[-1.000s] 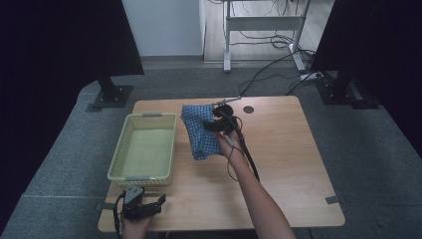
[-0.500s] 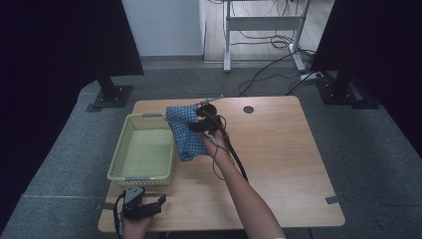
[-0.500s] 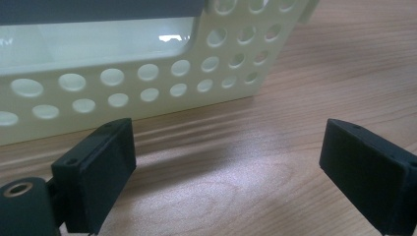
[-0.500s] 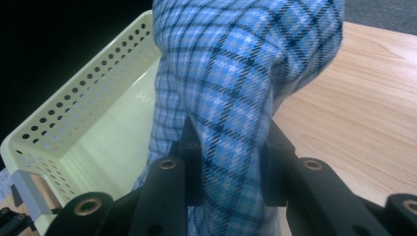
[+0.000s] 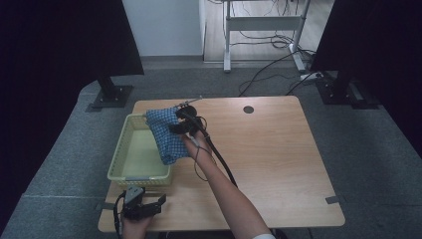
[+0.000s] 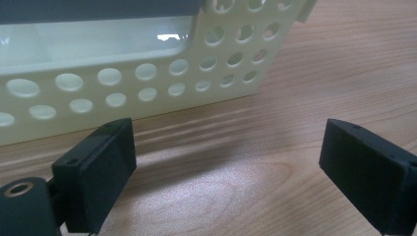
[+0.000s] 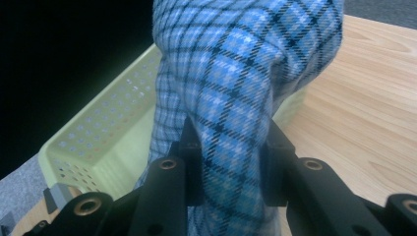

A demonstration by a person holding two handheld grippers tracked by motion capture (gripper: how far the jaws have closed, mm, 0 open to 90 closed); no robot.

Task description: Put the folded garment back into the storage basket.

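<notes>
Wooden table (image 5: 278, 149) — checked cloth (image 5: 166, 134) in right tongs (image 5: 180, 124)

I see the blue checked cloth (image 5: 166, 135) left of the frame centre, bunched and hanging over the right rim of the pale yellow-green basket (image 5: 130, 160), which stands on the table's left part, with perforated walls.

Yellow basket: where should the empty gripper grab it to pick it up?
Probably the near short wall of the yellow basket, from above: one jaw inside, one outside. That rim is thin, upright and bare, and the left gripper sits open just in front of it. The blue checked cloth hangs over the far side.
</notes>
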